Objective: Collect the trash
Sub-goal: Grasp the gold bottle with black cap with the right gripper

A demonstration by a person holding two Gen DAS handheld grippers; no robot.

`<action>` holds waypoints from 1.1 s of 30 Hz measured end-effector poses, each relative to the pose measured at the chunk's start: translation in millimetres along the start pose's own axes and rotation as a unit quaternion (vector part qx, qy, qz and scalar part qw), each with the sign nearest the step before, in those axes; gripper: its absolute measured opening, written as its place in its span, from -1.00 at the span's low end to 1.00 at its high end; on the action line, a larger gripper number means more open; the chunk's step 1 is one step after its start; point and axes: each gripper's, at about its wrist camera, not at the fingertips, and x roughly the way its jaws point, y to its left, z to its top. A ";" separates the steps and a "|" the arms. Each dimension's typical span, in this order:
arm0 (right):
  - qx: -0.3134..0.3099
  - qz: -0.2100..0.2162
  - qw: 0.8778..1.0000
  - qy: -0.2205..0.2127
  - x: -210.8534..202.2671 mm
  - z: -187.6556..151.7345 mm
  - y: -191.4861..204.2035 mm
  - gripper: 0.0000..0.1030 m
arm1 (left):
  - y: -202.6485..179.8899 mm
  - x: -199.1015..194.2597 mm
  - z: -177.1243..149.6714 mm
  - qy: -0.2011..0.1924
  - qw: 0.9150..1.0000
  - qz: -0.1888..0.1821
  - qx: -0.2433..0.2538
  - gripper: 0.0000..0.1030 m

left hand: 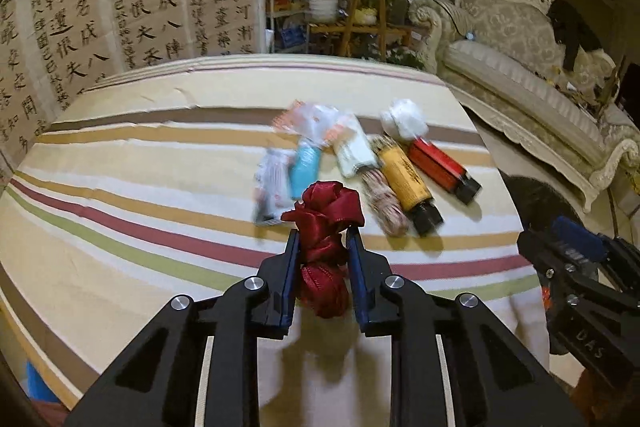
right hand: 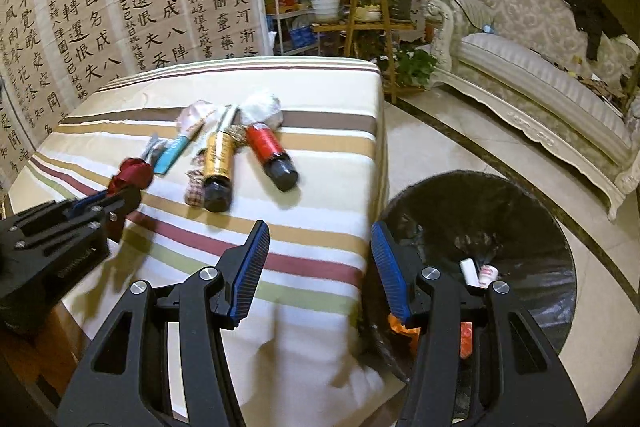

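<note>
You're seeing dim, warm indoor light with soft shadows falling toward you on the striped counter (left hand: 160, 155). Motion blur smears the wrappers (left hand: 276, 183) in the left view. Fisheye bending curves the calligraphy wall (right hand: 120, 7), and corners vignette to black.

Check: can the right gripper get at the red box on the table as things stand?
Probably yes. The right gripper has its jaws open and empty, and the red box lies exposed on the striped tablecloth ahead; nothing stands between them. The left gripper, holding the red ribbon, is off to the side.
</note>
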 end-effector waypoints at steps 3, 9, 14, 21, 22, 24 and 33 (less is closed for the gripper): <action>-0.008 0.008 1.000 -0.002 3.0 6.0 10.4 0.00 | 16.3 -7.5 5.0 -0.009 1.000 0.016 -0.009 -0.54; -0.033 0.027 0.999 -0.003 13.7 21.6 39.1 -0.05 | 59.7 -11.9 8.9 -0.020 0.998 0.060 -0.031 -0.54; -0.049 0.037 0.998 0.009 30.6 33.6 58.4 -0.24 | 86.6 -7.7 11.4 -0.017 0.996 0.071 -0.058 -0.54; -0.058 0.036 0.997 0.034 54.8 41.7 71.5 -0.52 | 103.1 0.5 9.4 -0.007 0.995 0.070 -0.072 -0.54; -0.058 0.037 0.997 0.038 57.0 41.2 72.7 -0.53 | 102.8 1.6 9.1 -0.006 0.995 0.069 -0.072 -0.54; -0.057 0.038 0.997 0.046 62.3 41.3 73.5 -0.55 | 103.0 2.4 8.6 -0.004 0.995 0.066 -0.073 -0.54; -0.060 0.039 0.997 0.041 59.9 41.1 73.3 -0.55 | 95.9 7.5 6.4 0.003 0.996 0.056 -0.064 -0.54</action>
